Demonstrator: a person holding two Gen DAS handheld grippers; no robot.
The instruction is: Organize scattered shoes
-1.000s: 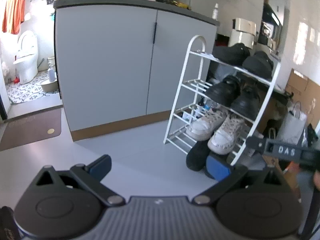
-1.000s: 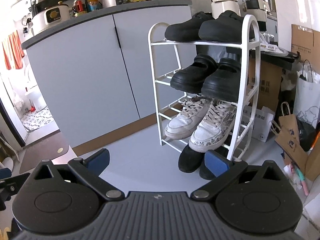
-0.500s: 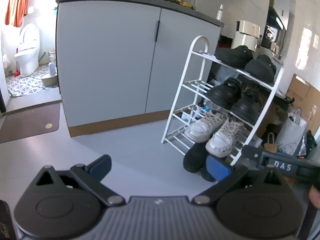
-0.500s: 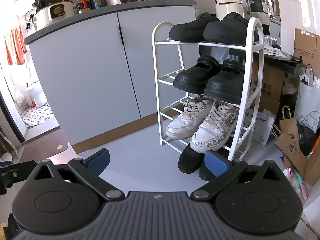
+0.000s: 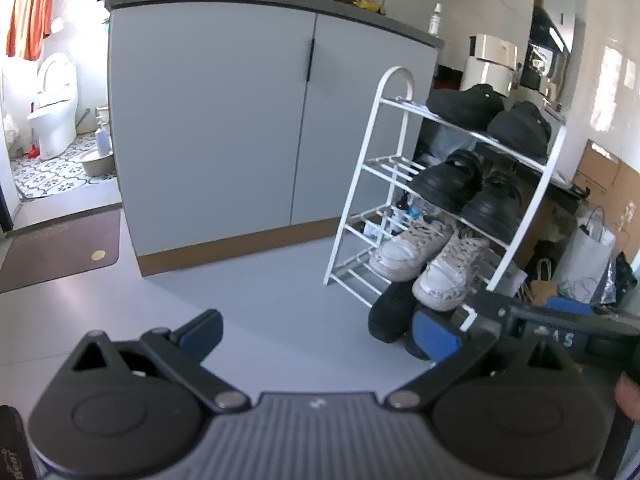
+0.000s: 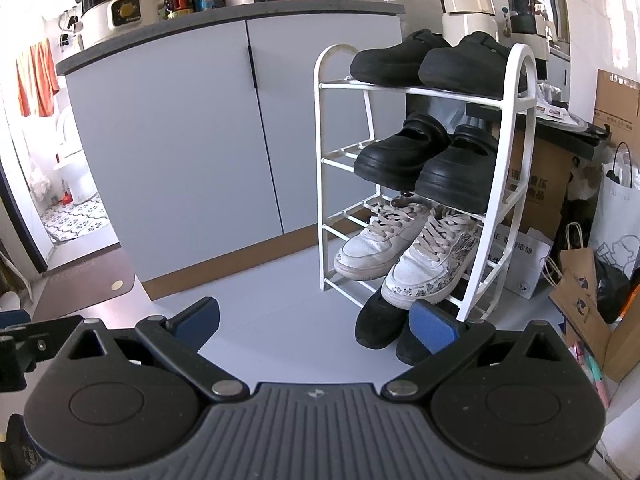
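Nearest in each wrist view, the black two-finger left gripper and the black two-finger right gripper are hovering above the pale grey floor with their blue-padded jaws standing wide apart and holding nothing. In the left wrist view the right gripper is showing as a dark bar at the right edge, with a bit of the person's hand beside it. Just past the right-hand blue pads, a pair of black low shoes is sitting on the floor at the foot of the white four-tier wire shoe rack, their heels running in under its lowest shelf. On the next shelf up, a pair of white lace-up sneakers is resting side by side, toes pointing toward the camera and overhanging the front rail. Above them, a pair of chunky black strap shoes is lying on the third tier, and a pair of black clog-like shoes is occupying the top tier. To the right of the rack, brown and white paper bags and cardboard boxes are crowding the floor. Left of the rack and behind it, a light grey two-door cabinet with a dark countertop is carrying kitchen appliances and bottles. Farthest left, a brown doormat is lying before a tiled bathroom where a white toilet is standing and an orange towel is hanging.
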